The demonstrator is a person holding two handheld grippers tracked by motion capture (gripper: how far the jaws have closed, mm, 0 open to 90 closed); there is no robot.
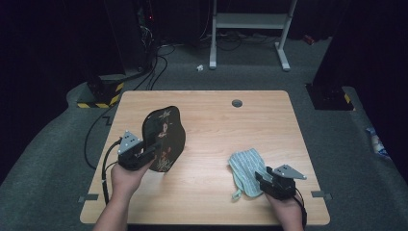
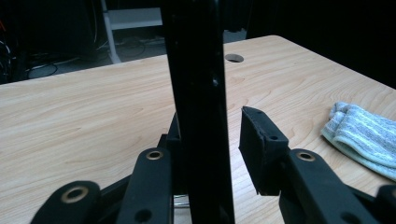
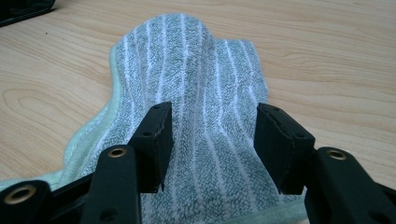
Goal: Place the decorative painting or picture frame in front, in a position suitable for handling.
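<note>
A black lacquered board (image 1: 163, 137) with a reddish pattern stands on its edge at the table's left. It rises as a dark slab (image 2: 198, 116) between the jaws of my left gripper (image 1: 150, 153). The board lies against the left jaw, while the right pad (image 2: 261, 140) stands a narrow gap off it. A pale green striped cloth (image 1: 245, 166) lies crumpled at the front right. My right gripper (image 1: 262, 177) rests at its near edge, open. Its jaws straddle the cloth (image 3: 187, 60) without pinching it.
The wooden table (image 1: 211, 202) has a round cable hole (image 1: 236, 103) near its far edge. Beyond it on the floor stand a white frame (image 1: 250, 21) and a base with yellow-black tape (image 1: 101, 96). The cloth (image 2: 364, 130) lies to the right of the left gripper.
</note>
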